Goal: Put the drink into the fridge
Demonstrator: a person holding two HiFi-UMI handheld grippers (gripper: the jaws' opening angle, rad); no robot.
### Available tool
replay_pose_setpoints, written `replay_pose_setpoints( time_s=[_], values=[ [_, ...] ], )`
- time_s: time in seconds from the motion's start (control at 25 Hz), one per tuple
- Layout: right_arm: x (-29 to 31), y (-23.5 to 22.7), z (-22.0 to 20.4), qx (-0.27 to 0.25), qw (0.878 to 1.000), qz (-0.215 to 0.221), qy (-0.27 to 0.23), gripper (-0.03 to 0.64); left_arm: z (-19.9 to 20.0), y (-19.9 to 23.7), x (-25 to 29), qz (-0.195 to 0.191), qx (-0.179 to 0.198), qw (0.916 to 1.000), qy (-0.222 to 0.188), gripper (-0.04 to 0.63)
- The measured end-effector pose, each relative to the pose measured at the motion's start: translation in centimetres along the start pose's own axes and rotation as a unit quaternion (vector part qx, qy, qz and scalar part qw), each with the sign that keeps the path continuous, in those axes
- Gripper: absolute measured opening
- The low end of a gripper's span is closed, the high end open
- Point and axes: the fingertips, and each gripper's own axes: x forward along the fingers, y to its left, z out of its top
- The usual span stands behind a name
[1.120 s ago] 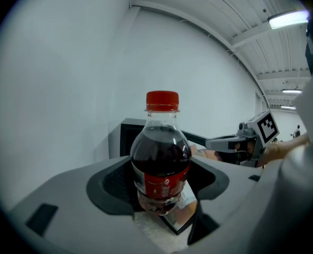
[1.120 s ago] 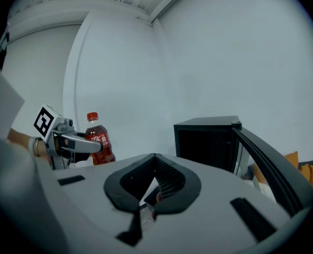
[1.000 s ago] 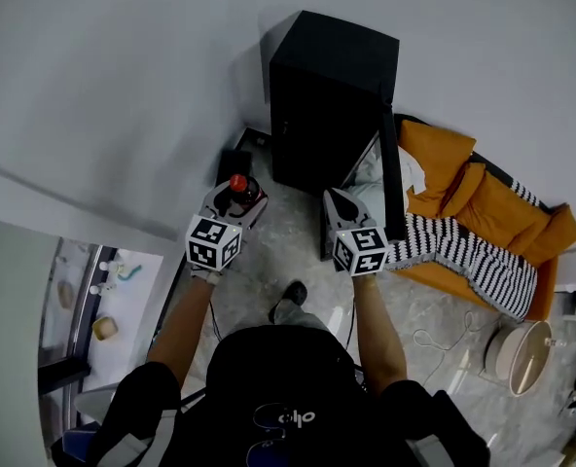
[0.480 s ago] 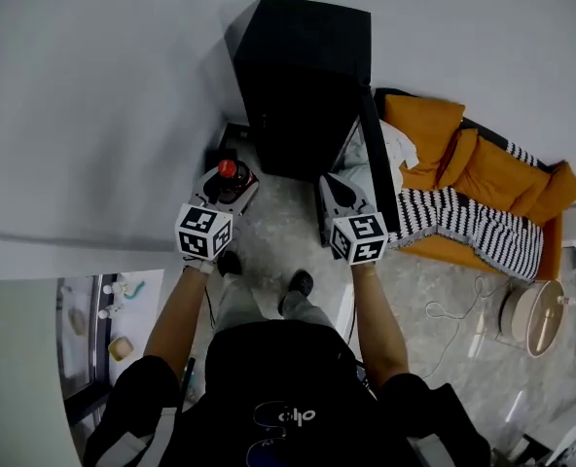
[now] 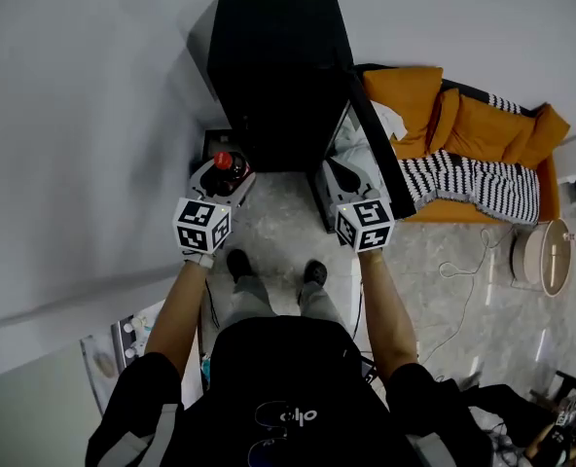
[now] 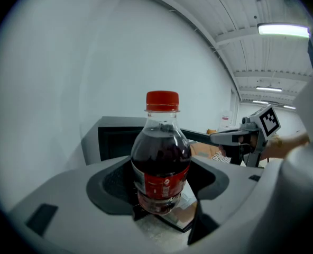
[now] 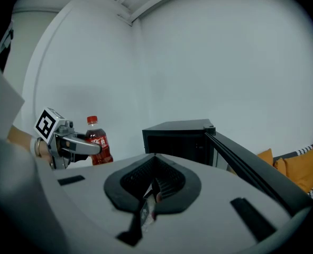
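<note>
Closer than a second ago, the person stands before the fridge, its door open. The left gripper clamps the bottle upright, outside near the fridge's front left corner. The right gripper is closed and empty. Placing the bottle inside remains.

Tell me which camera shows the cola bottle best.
The left gripper view: the bottle fills the middle, upright, red cap and label clear, held in the left gripper. The head view shows mostly its cap from above; the right gripper view shows it small, to the left.
</note>
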Motion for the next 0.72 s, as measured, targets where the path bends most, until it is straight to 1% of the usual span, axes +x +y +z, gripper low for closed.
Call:
replay_pose_setpoints(
  time_s=[0.36,0.52,0.72],
  values=[
    [0.5,1.1,0.1,0.001,0.999,-0.037,0.003,0.002,0.2,1.9,0.4,-0.035,0.008,0.9993,0.002,0.302],
    [0.5,0.6,0.1,0.002,0.998,-0.057,-0.001,0.002,0.2,2.1,0.9,-0.044,0.014,0.9989,0.004,0.302],
    [0.6,-0.5,-0.6,0.013,0.996,-0.085,-0.019,0.002,-0.3,2.2,2.1,-0.054,0.023,0.9983,0.006,0.302]
  ],
)
